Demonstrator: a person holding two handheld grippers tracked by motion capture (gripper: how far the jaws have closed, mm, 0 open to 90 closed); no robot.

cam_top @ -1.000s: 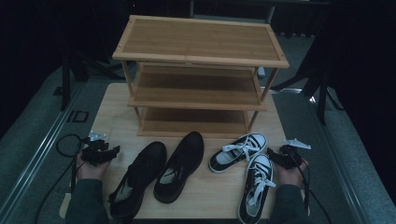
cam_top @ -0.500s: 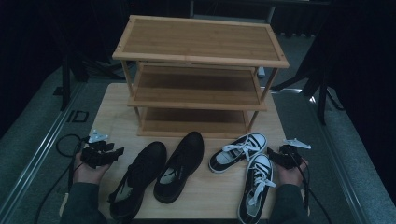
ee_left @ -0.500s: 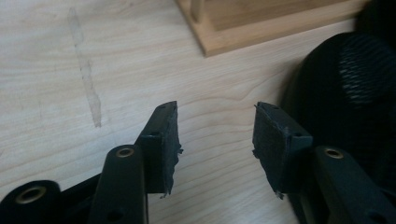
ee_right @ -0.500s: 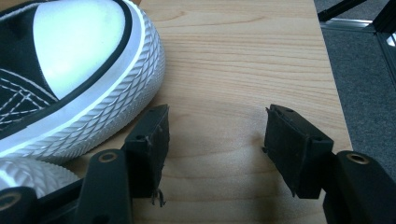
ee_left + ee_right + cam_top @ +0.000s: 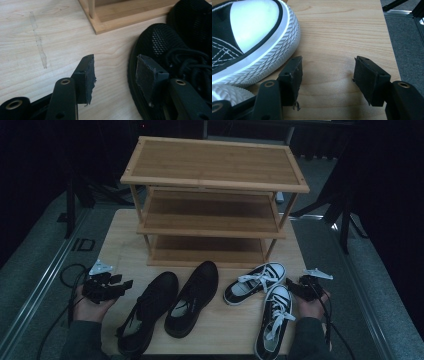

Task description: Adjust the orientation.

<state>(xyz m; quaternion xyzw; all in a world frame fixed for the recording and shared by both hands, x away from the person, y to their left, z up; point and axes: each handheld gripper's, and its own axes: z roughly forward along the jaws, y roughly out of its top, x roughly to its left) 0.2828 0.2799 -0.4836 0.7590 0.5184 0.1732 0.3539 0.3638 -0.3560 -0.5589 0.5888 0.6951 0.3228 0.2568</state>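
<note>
Black shoes [image 5: 170,307] and white-toed sneakers [image 5: 264,302] are all lying along the worktop's [image 5: 115,237] near edge while I am holding my left hand-held gripper [image 5: 125,284] and right hand-held gripper [image 5: 292,285] gaping, the wooden rack [image 5: 215,200] bare.

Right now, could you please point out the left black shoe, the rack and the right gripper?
left black shoe [image 5: 150,307], high view, on its upper.
rack [image 5: 215,162], high view, on its top shelf.
right gripper [image 5: 327,75], right gripper view, midway between its fingertips.
</note>
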